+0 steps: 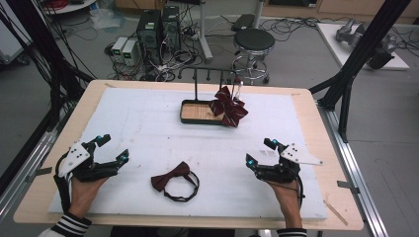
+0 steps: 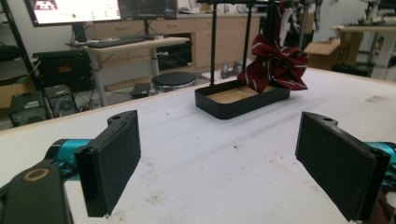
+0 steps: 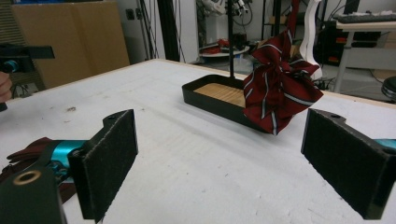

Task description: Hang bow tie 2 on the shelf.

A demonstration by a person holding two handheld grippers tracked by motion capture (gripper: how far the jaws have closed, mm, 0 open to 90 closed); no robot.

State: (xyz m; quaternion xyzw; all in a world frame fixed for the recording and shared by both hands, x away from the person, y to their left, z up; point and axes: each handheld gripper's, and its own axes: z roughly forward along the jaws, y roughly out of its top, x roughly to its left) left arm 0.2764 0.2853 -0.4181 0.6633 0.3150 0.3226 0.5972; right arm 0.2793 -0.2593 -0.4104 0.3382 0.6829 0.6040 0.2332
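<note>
A dark red bow tie (image 1: pixel 171 177) with a black strap loop lies on the white mat (image 1: pixel 148 133) near the front, between my two hands. A striped red tie (image 1: pixel 228 106) hangs bunched from a black stand whose tray (image 1: pixel 196 113) has a wooden floor; it is also in the left gripper view (image 2: pixel 274 65) and the right gripper view (image 3: pixel 278 91). My left gripper (image 1: pixel 113 149) rests open at the front left with nothing between its pads (image 2: pixel 112 161). My right gripper (image 1: pixel 260 152) rests open at the front right, empty too, pads (image 3: pixel 109 158) wide apart.
The mat covers a wooden table (image 1: pixel 326 143). Behind the table stand a black stool (image 1: pixel 253 42), computer towers (image 1: pixel 157 29) and loose cables on the floor. Black frame posts (image 1: pixel 363 49) rise at both sides.
</note>
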